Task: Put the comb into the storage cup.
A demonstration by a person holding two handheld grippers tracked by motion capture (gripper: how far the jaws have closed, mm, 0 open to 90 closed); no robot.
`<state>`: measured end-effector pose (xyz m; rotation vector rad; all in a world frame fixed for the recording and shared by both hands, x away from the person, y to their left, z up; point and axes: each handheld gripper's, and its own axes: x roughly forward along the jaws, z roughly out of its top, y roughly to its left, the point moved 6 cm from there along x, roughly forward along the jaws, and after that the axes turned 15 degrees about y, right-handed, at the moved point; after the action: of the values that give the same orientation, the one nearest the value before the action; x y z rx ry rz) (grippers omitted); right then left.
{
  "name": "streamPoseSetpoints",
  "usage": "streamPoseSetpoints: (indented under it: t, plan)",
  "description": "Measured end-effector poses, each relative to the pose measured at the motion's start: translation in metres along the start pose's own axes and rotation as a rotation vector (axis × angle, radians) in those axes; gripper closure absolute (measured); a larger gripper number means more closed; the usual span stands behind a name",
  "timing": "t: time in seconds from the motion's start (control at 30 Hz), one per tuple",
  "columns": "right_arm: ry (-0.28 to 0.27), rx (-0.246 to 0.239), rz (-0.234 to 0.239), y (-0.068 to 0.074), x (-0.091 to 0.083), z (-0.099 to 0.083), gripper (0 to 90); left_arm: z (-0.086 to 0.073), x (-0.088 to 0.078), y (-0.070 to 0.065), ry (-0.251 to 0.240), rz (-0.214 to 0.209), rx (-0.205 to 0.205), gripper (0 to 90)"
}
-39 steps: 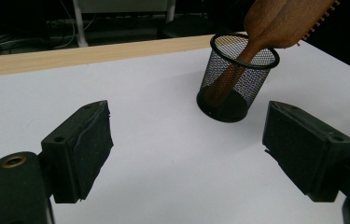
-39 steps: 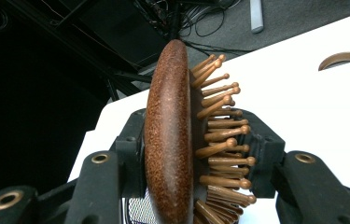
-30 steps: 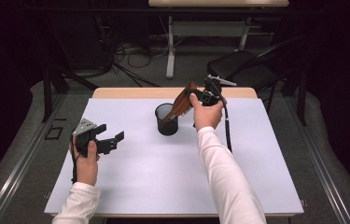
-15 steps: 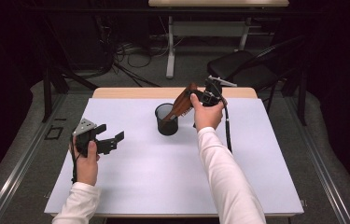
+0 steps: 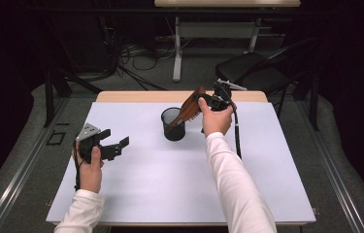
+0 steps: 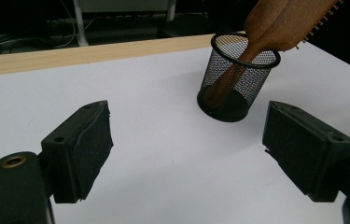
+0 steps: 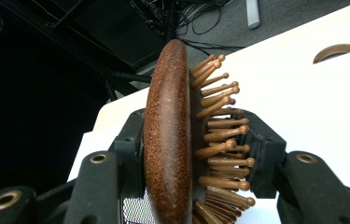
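Note:
A black mesh cup (image 5: pixel 173 124) stands on the white table (image 5: pixel 170 194), a little behind its middle. A brown wooden hairbrush (image 5: pixel 190 108) leans out of it to the right, handle down inside the cup (image 6: pixel 235 79). My right gripper (image 5: pixel 207 102) is shut on the brush head (image 7: pixel 168 140), one pad on its smooth back and the other on its bristles (image 7: pixel 219 126). My left gripper (image 5: pixel 115 147) is held low over the table's left side, open and holding nothing. Its pads (image 6: pixel 88 144) frame the cup and the brush (image 6: pixel 280 23) from a distance.
A bare wooden strip (image 5: pixel 136 96) runs along the table's far edge. Behind the table stand a dark chair (image 5: pixel 259 73) and a desk leg (image 5: pixel 177 53), with cables (image 5: pixel 121 63) on the floor. A cable (image 5: pixel 238 136) hangs from the right gripper.

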<state>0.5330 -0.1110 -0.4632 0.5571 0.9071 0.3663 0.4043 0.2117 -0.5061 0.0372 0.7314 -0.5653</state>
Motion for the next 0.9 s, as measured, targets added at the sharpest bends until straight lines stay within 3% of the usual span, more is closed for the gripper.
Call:
streamPoseSetpoints:
  t: [0.9]
  plan:
    - [-0.019, -0.035, 0.016, -0.0040, 0.0001, -0.0007, 47.7, -0.0004, 0.0008, -0.0006, 0.003, 0.002, 0.001, 15.8]
